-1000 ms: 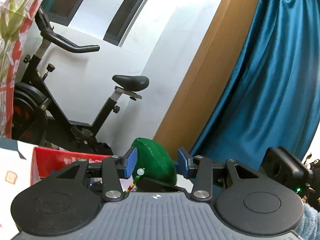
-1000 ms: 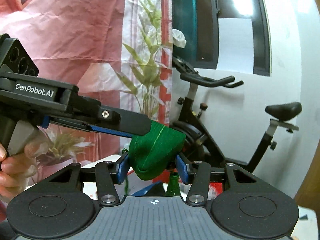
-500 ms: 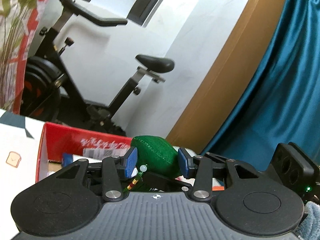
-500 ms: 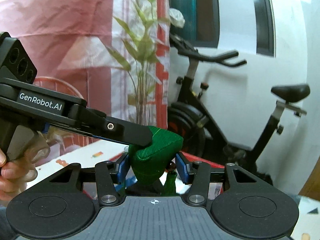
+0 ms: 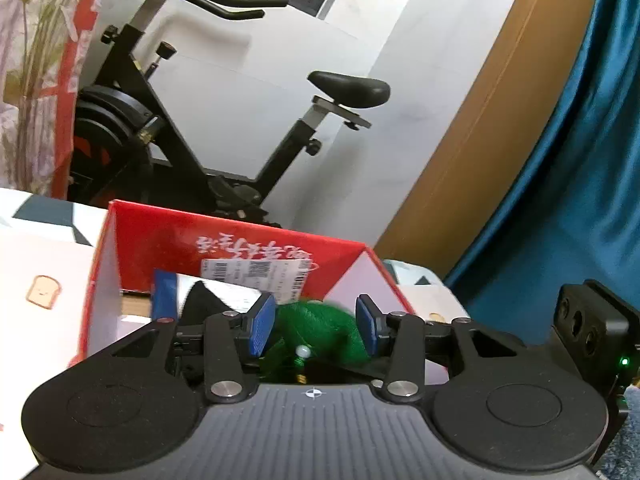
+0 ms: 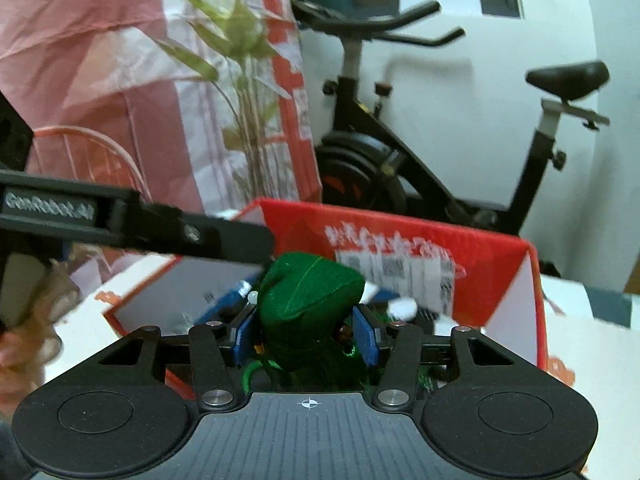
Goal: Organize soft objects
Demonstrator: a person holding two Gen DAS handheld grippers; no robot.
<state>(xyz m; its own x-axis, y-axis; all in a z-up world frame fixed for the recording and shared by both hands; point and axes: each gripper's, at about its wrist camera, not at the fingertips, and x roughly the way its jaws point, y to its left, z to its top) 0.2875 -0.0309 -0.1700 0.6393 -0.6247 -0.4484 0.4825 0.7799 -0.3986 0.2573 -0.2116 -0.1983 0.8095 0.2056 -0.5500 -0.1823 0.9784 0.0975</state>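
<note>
A green soft pouch (image 5: 320, 332) with beaded cords is held between both grippers, just above the open red box (image 5: 240, 240). My left gripper (image 5: 316, 328) is shut on the pouch's one end; its blue pads (image 5: 262, 330) press the fabric. My right gripper (image 6: 304, 336) is shut on the other end of the green pouch (image 6: 308, 304). The left gripper's black finger (image 6: 224, 238) reaches in from the left in the right wrist view. The red box (image 6: 400, 232) holds blue, white and black items under the pouch.
A black exercise bike (image 5: 192, 128) stands behind the table (image 5: 36, 264) against a white wall. A teal curtain (image 5: 560, 184) hangs right. A pink cloth and green plant (image 6: 224, 60) are at the left. A white cloth with toast print covers the table.
Both grippers have come down with the green pouch from up in the air toward the red box, which now fills the lower middle of both views.
</note>
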